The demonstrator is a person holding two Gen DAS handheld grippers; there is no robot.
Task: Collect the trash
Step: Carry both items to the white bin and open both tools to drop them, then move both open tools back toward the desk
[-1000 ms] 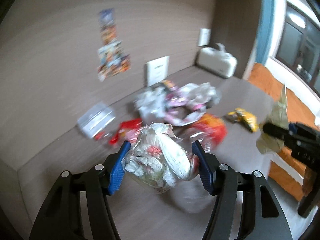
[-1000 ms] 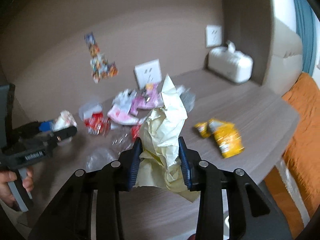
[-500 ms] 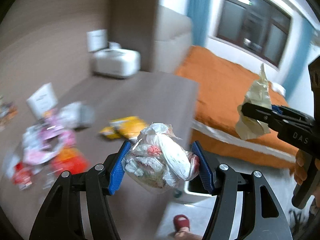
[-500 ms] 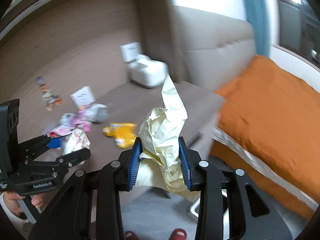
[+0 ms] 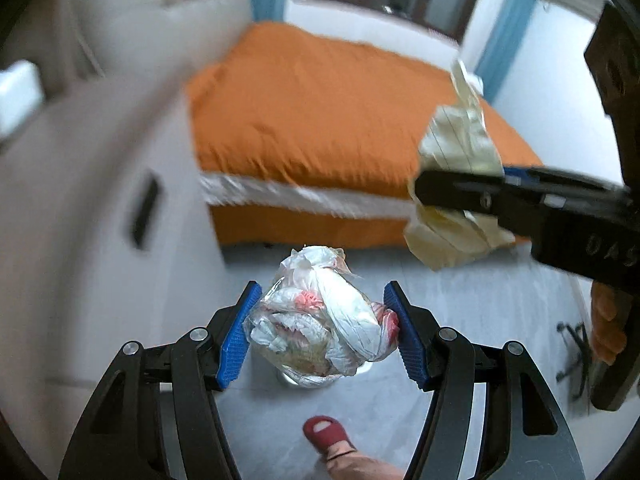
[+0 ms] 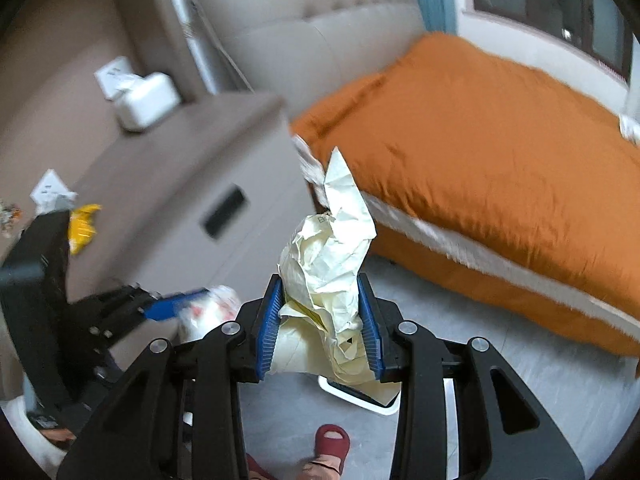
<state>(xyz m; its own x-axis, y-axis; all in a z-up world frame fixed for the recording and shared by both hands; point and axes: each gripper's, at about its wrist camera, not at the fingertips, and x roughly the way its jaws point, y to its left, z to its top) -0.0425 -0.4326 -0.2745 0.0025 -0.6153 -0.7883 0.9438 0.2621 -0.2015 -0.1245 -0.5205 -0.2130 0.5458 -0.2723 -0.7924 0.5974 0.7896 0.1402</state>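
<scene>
While left tongs (image 5: 322, 334) pinch a plastic bag (image 5: 320, 332), right tongs (image 6: 320, 320) clamp crumpled paper (image 6: 328, 276) mid-frame, above the floor (image 6: 520, 380).

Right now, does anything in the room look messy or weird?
A little. A yellow wrapper lies loose on the brown cabinet top, not in any bin. The rest is held: the left tongs clamp a bundled plastic bag, the right tongs clamp crumpled yellowish paper.
</scene>
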